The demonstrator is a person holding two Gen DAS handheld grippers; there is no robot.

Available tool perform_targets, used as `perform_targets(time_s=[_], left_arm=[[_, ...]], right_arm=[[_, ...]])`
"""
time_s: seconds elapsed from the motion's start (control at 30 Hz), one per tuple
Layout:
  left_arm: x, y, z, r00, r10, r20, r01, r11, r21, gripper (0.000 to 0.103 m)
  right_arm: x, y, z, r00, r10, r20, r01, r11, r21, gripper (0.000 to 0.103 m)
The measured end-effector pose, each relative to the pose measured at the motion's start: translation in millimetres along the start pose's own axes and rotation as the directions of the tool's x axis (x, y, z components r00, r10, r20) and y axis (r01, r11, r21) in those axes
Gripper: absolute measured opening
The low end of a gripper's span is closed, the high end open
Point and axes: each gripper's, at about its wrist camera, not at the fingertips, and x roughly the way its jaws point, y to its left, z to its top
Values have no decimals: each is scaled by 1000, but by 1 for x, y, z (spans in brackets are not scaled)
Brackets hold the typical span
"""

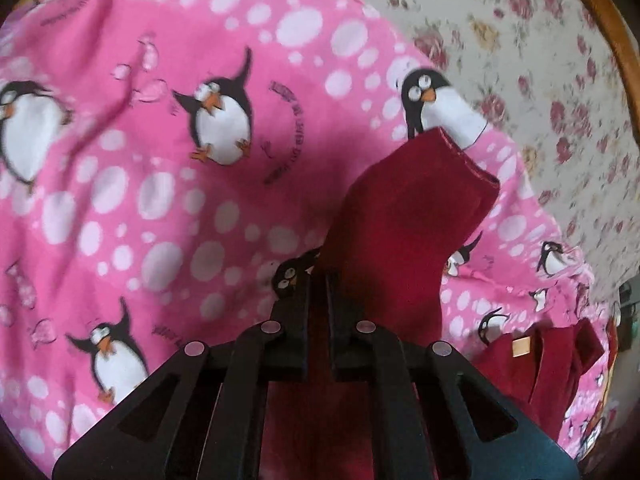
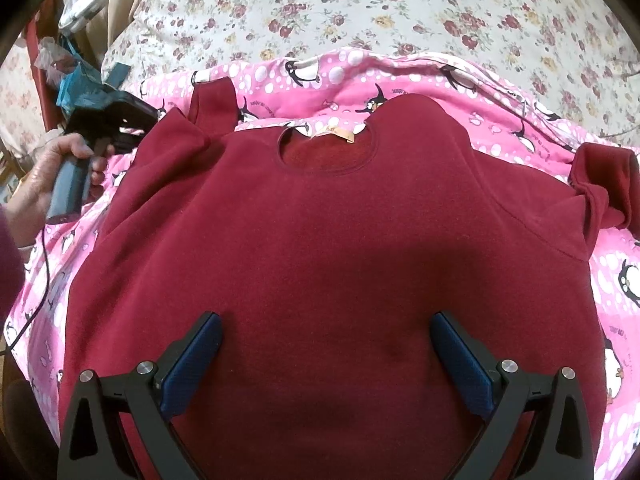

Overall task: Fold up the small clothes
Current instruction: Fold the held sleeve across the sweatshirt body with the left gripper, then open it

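Fingers of the left gripper (image 1: 318,292) are pinching a sleeve (image 1: 404,216) of the red sweatshirt (image 2: 320,240), the cuff standing up ahead of them. Those of the right gripper (image 2: 326,340) are spread wide, hovering over the sweatshirt's lower front. It is lying face up on a pink penguin blanket (image 2: 500,92) spread over a floral bed (image 2: 360,12). Being soft, light fleece, it will likely drape and sag when lifted; cuffs, shoulder seams and hem are looking like the firmest places to pinch. A tan neck label (image 2: 334,136) is showing, its writing too small to read; the blanket's curved lettering is blurred.
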Motion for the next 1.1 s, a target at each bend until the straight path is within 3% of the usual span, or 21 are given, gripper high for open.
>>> perform_targets(time_s=[0.07, 0.13, 0.2, 0.3, 0.57, 0.63, 0.67, 0.7, 0.73, 0.87, 0.9, 1.1], left_arm=[[1, -1, 3, 1000, -16, 11, 16, 1000, 9, 8], [0, -1, 5, 999, -43, 22, 43, 999, 10, 46], [-5, 0, 5, 995, -74, 69, 75, 997, -15, 66], [-18, 8, 8, 987, -93, 128, 99, 994, -39, 75], [16, -22, 9, 999, 13, 37, -16, 995, 94, 73], [25, -32, 8, 999, 40, 16, -41, 989, 143, 28], [26, -34, 8, 998, 59, 8, -59, 985, 164, 23], [26, -34, 10, 999, 49, 9, -50, 986, 159, 13], [22, -32, 10, 1000, 12, 0, -12, 990, 144, 9], [-16, -24, 7, 993, -119, 18, 116, 985, 131, 9], [-26, -22, 5, 990, -141, 24, 137, 981, 134, 5], [-86, -33, -13, 963, -263, 60, 251, 956, 154, 5]], right_arm=[[0, 1, 0, 1000, -3, 0, 3, 1000, -2, 103], [0, 0, 0, 1000, -2, 0, 2, 1000, -2, 103], [0, 1, 0, 1000, 0, 0, 0, 1000, 0, 103], [1, 1, 0, 1000, 0, 2, 0, 1000, 3, 103], [1, 0, 0, 1000, -4, 4, 4, 1000, 3, 103], [2, 0, 0, 1000, -8, 1, 8, 1000, 1, 103], [2, 1, 0, 1000, -10, 1, 10, 1000, 0, 103], [2, 1, 0, 1000, -11, 2, 11, 1000, -1, 103], [2, 0, 0, 1000, -10, 3, 10, 1000, 0, 103], [1, 0, -1, 1000, -5, 9, 5, 1000, 3, 103], [1, 0, -1, 1000, -6, 10, 6, 1000, 3, 103], [1, 0, -2, 1000, -5, 11, 5, 1000, 3, 103]])
